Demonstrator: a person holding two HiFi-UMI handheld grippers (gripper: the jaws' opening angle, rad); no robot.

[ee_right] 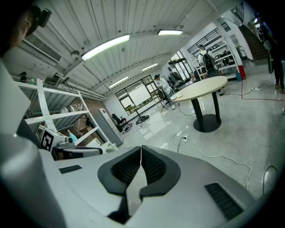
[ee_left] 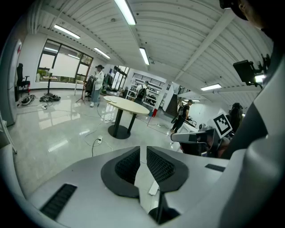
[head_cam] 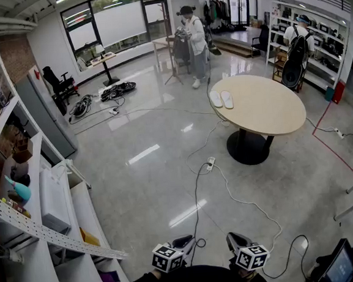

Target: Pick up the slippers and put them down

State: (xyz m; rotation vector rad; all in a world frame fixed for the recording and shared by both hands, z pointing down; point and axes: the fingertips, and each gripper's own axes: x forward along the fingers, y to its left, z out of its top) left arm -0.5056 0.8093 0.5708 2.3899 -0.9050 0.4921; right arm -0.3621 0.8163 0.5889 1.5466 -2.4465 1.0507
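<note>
Head view: at the bottom edge, the left gripper (head_cam: 186, 241) and the right gripper (head_cam: 234, 237) are held low and close together, each with its marker cube. In the left gripper view, the ribbed black pads of the left gripper (ee_left: 143, 149) are parted by a narrow slit, and nothing is held between them. In the right gripper view, the pads of the right gripper (ee_right: 141, 149) are pressed together, also on nothing.

Beyond them, a glossy grey floor (head_cam: 156, 188) is crossed by a white cable (head_cam: 243, 202) that runs to a power strip (head_cam: 210, 163).

Further off, a round pale-wood table (head_cam: 272, 113) is carried on a single dark pedestal. The slippers (head_cam: 221, 99), white, flat and oval, are laid side by side near its far left rim, well apart from both grippers.

They are judged to be light, soft and bendable, so some sag is to be expected if one end alone is lifted. A pinch across the sole's edge or through the upper band is judged best, with the smooth tabletop likely to let them slide when nudged.

At the far end, a person (head_cam: 193, 37) is seen standing.
</note>
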